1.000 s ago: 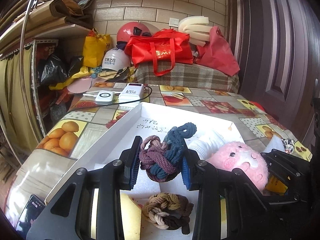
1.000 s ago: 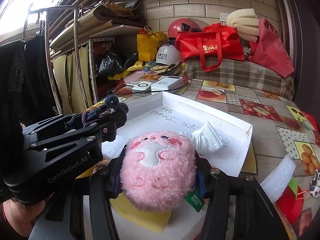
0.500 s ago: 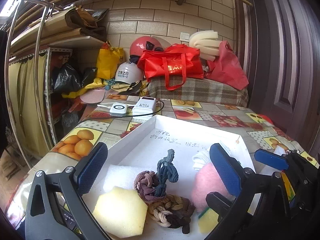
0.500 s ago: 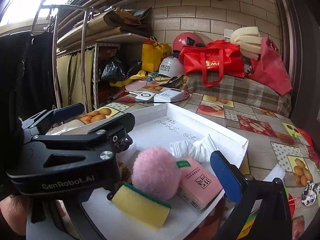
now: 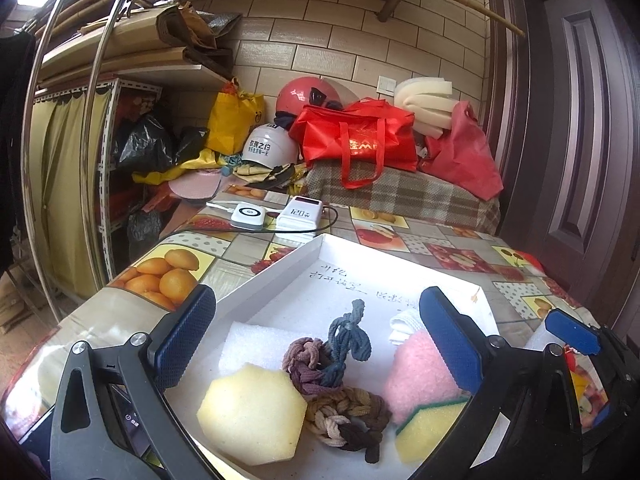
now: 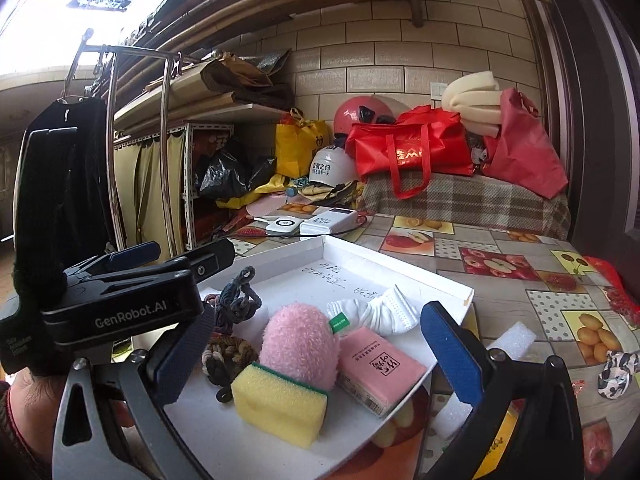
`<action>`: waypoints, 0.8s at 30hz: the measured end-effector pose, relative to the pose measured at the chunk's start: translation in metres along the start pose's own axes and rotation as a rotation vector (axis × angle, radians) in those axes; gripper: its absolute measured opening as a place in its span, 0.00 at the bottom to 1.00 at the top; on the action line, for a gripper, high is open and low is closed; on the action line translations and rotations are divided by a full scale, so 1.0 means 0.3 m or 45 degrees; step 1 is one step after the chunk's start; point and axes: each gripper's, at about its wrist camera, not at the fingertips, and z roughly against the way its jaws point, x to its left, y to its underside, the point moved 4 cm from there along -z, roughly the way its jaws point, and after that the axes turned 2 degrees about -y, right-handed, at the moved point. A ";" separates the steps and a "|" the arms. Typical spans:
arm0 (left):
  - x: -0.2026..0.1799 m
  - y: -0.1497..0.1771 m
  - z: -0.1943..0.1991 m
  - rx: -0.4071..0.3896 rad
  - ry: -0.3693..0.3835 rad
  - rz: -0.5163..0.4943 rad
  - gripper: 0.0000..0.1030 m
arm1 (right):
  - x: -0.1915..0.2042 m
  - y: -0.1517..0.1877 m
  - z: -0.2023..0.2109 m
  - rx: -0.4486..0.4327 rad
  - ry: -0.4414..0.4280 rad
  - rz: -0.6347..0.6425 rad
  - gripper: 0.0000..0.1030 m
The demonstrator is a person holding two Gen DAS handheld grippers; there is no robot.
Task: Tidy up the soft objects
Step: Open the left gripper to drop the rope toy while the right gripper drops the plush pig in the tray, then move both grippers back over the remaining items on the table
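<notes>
Both claws stand spread wide over the near end of the white tray (image 5: 280, 276) and hold nothing. Between the left gripper's (image 5: 316, 340) pads, lying loose in the tray, are the blue and purple braided rope (image 5: 332, 356), a brown braid (image 5: 348, 416) touching it, and a yellow hexagonal sponge (image 5: 252, 416) just beside. The right gripper (image 6: 316, 356) frames the pink plush (image 6: 298, 344), with a yellow-green sponge (image 6: 278, 404) against its front, a pink packet (image 6: 380, 372) beside it and a white mask (image 6: 384, 312) behind.

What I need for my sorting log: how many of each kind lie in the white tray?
Sponges: 2
Braided knots: 2
Pink plush: 1
White mask: 1
Pink packet: 1
White foam sheet: 1
Total: 8
</notes>
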 end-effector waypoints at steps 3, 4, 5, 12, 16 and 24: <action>-0.018 0.004 0.007 0.005 0.002 -0.020 1.00 | -0.032 0.017 0.054 -0.002 0.012 -0.020 1.00; -0.023 0.008 0.009 0.014 0.013 -0.020 1.00 | -0.053 0.019 0.080 -0.018 0.017 -0.038 1.00; -0.030 0.011 0.010 0.024 0.035 -0.019 1.00 | -0.081 0.020 0.113 -0.044 0.037 -0.058 1.00; -0.154 0.034 0.053 0.042 0.200 -0.131 1.00 | -0.390 0.039 0.369 -0.206 0.383 -0.162 1.00; -0.297 0.079 0.086 0.077 0.300 -0.319 1.00 | -0.627 0.093 0.422 -0.108 0.536 -0.344 1.00; -0.527 0.156 0.146 0.162 0.569 -0.500 1.00 | -0.628 0.140 0.413 0.089 0.379 -0.248 1.00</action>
